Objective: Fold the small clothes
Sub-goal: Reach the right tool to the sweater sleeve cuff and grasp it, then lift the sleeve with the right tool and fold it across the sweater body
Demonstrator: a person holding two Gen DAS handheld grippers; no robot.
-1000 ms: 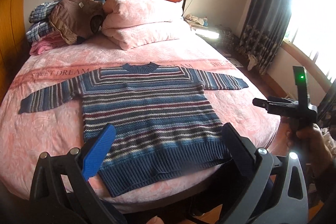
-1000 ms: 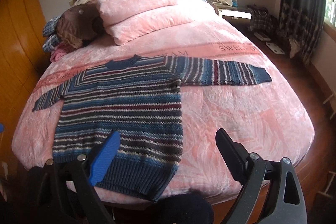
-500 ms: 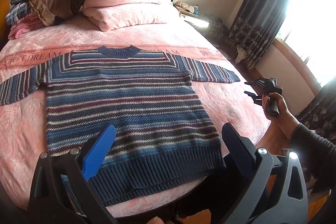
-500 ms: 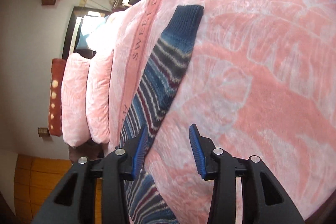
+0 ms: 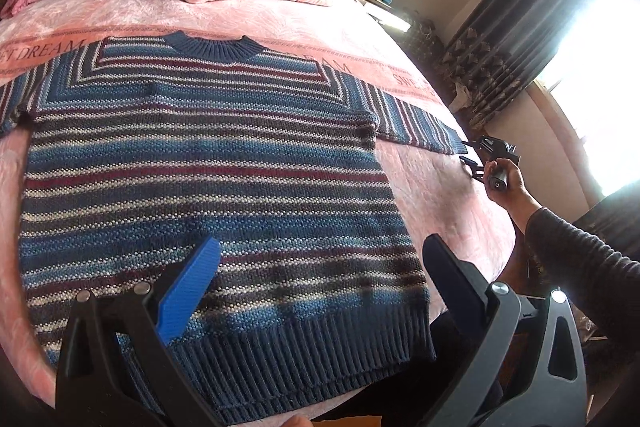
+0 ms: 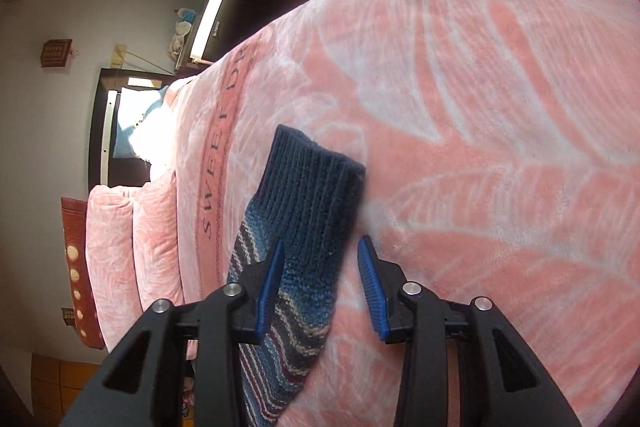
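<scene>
Striped blue, maroon and cream knit sweater (image 5: 208, 187) lies flat, face up on the pink plush blanket (image 6: 500, 107), filling the centre of the left wrist frame, hem at bottom. Right gripper (image 6: 320, 279) has jaws apart straddling the dark ribbed cuff (image 6: 316, 187) at centre of its frame (not closed on it yet); left gripper (image 5: 320, 279) hovers wide open over the hem. Risk: jaws sit near the cuff's edge, so closing now could pinch blanket pile with the knit, or catch one layer only and let the sleeve slip mid-fold.
</scene>
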